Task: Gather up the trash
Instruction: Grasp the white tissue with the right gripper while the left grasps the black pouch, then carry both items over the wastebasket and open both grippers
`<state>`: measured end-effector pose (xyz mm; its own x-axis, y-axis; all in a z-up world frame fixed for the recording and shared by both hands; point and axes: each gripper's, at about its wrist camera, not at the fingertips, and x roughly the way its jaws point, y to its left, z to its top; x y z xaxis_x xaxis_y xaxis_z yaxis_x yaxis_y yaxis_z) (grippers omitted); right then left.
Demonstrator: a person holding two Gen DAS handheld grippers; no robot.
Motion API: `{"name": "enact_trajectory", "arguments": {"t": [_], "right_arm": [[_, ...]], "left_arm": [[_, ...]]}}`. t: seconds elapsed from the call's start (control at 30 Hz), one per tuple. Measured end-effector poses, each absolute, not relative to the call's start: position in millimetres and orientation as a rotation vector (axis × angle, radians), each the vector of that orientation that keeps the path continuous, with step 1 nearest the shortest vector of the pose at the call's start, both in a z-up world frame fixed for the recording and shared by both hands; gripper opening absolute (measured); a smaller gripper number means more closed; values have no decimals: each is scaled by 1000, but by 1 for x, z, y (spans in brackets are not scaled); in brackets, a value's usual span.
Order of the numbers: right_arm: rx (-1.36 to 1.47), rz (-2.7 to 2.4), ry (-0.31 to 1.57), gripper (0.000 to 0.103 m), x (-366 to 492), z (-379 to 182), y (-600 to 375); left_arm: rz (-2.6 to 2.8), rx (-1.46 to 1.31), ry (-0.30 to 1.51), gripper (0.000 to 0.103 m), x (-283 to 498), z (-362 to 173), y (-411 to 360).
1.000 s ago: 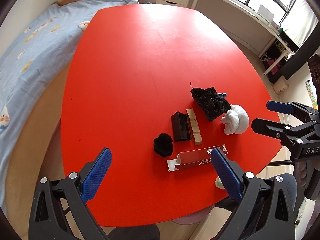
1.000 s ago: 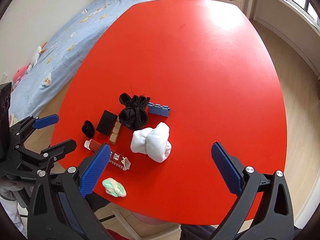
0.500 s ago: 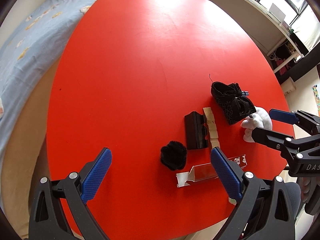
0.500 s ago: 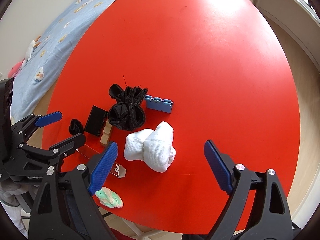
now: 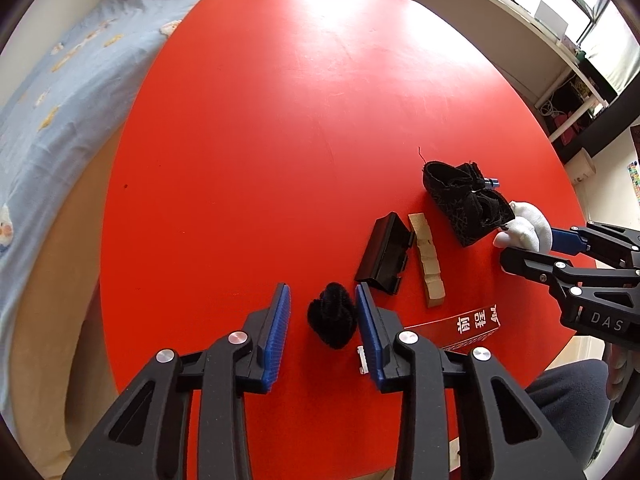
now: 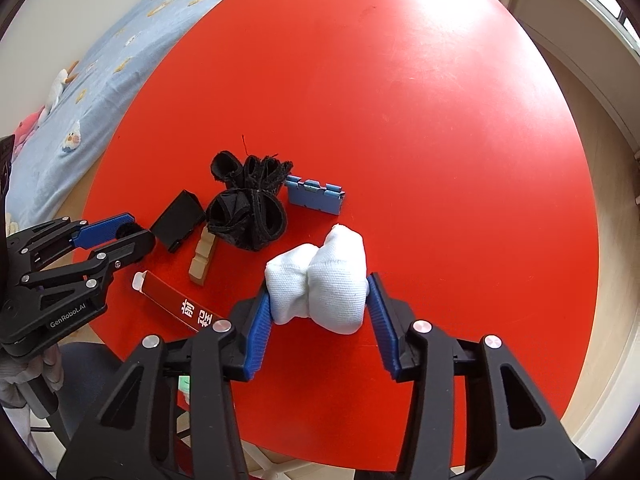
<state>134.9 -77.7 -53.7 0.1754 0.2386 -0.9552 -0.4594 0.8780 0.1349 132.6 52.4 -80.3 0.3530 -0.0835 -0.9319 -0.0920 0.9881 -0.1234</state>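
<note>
On the red table [image 5: 280, 120], both grippers point steeply down at a cluster of small items near the edge.

Left gripper [image 5: 322, 318]: its jaws have just been closing and now stand narrow around the black pompom [image 5: 333, 320]. The right pad [image 5: 366, 320] touches it; a sliver of table shows between it and the left pad.

Right gripper [image 6: 318, 306]: its jaws have just been closing — both blue pads press the sides of the white sock bundle [image 6: 320, 280], which rests on the table.

Containers: the red carton [image 6: 176, 300] lies on its side, its white end flap open; contents cannot be seen. The black box [image 6: 178, 220] lies beside a tan strip [image 6: 202, 258]; its inside is hidden too.

Just beyond — a black mesh bundle [image 6: 250, 208] and a blue clip [image 6: 314, 198], touching.
</note>
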Motion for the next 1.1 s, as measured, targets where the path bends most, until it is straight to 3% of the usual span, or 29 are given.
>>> {"name": "enact_trajectory", "arguments": {"t": [0.07,0.17,1.1], "right_arm": [[-203,494,1296,43,134,-52,-79],[-205,489,1285,42,132,-50,-82],[-158,554,1061,41,49,22,-127]], "left_arm": [[9,-161,1210,19,132,-81,54],[8,-150,1206,16,130,-79,53],[-75,-85,1010,16,50,-12,23]]}}
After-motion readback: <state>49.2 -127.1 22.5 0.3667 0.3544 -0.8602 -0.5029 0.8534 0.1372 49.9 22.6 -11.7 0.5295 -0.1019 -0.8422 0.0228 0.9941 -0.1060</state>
